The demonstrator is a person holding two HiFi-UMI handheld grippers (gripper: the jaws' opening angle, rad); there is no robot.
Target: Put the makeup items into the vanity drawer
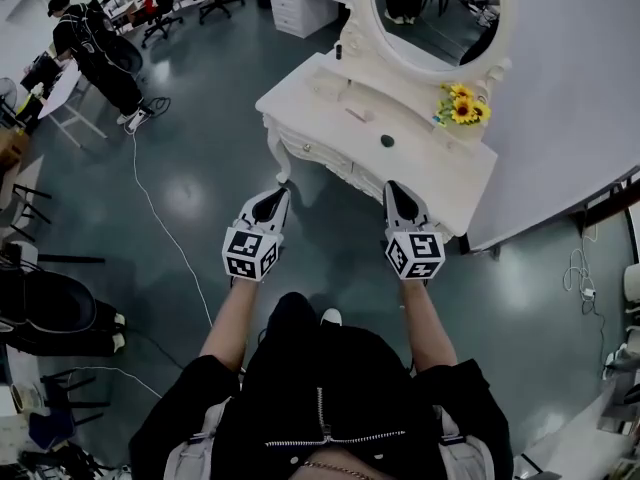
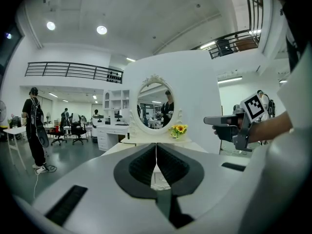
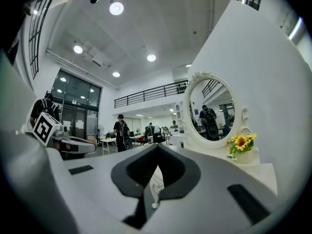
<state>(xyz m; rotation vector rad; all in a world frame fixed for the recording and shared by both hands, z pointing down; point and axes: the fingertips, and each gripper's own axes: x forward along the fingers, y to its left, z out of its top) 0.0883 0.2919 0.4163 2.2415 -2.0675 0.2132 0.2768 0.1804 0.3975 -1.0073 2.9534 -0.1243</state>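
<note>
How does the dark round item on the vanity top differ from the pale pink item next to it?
The dark round item is dark green and compact; the pale pink item is long and thin. The dark round item lies nearer the sunflowers, the pale pink item farther left, before the mirror. Both lie loose on the vanity top.

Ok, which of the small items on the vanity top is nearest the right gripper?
The dark round item, near the front edge, just ahead of the right gripper. The pale flat item and the small dark upright item sit farther back.
</note>
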